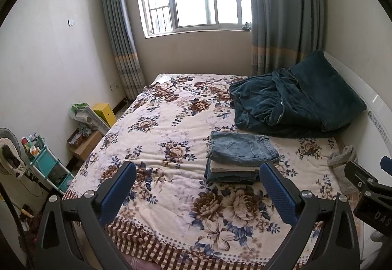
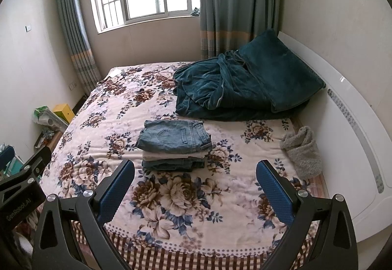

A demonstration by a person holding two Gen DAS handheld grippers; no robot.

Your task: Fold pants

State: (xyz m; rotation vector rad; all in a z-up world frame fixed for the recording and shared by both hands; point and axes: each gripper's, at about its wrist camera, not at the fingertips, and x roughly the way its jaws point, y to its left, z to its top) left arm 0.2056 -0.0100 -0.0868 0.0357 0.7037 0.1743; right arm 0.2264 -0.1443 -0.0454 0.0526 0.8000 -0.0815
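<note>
A stack of folded pants [image 1: 241, 157] lies on the floral bedspread [image 1: 159, 128], blue jeans on top, a beige pair and more denim below. It also shows in the right wrist view [image 2: 175, 145]. My left gripper [image 1: 198, 172] is open and empty, held above the near part of the bed, with the stack just beyond its right finger. My right gripper [image 2: 196, 169] is open and empty, held near the foot of the bed with the stack just beyond its fingers. Each gripper shows at the edge of the other's view.
A dark teal blanket and pillow [image 1: 301, 98] lie heaped at the head of the bed. A grey fuzzy cloth [image 2: 302, 152] lies by the white headboard [image 2: 355, 128]. A teal shelf cart [image 1: 46, 164], boxes and a yellow box [image 1: 105, 113] stand left of the bed.
</note>
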